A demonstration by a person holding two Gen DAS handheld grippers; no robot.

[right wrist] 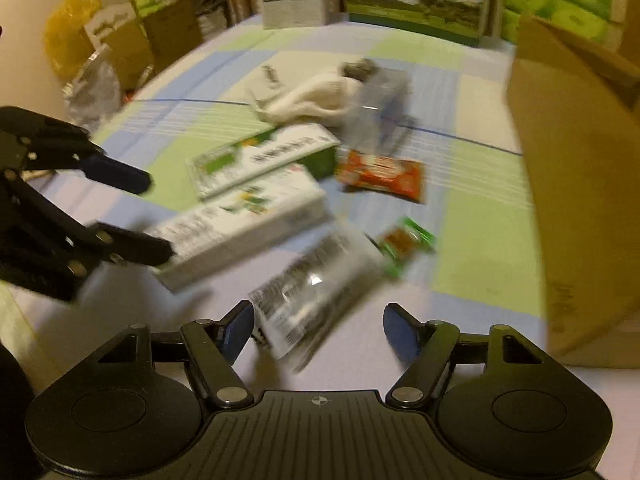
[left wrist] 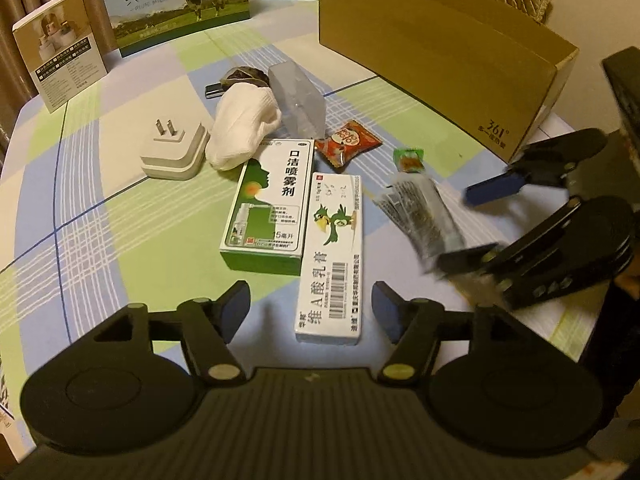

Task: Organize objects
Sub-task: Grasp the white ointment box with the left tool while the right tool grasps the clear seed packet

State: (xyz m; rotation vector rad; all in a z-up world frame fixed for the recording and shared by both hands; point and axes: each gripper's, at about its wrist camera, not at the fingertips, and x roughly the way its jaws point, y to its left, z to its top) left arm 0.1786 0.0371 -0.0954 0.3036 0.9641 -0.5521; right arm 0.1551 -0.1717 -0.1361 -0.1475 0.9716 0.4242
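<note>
Two grippers work over a checked cloth [left wrist: 100, 208] strewn with small goods. From the left wrist, the left gripper [left wrist: 311, 306] hangs spread wide and empty, its fingers either side of the near end of the white box [left wrist: 334, 256], which lies flat beside the green box [left wrist: 269, 204]. Further off sit a plug [left wrist: 173, 151], a sock [left wrist: 240, 130], a clear case [left wrist: 298, 100] and a red sweet [left wrist: 347, 143]. The carton [left wrist: 444, 56] stands open at the far right. The right gripper [left wrist: 478, 224] comes in from the right, also spread, about the clear packet [left wrist: 424, 216]; a small green sachet [left wrist: 409, 159] lies just beyond it.

From the right wrist, blurred by motion, the right gripper [right wrist: 319, 328] holds nothing; the packet [right wrist: 316, 292] lies between its fingers, touching the left one, tilted across the gap. The carton [right wrist: 580, 184] rises near on the right.

Judging by this, the step is grasping the packet for the carton. Centre it between the pads and square up to its long axis before closing, since the slick film may slide out sideways
</note>
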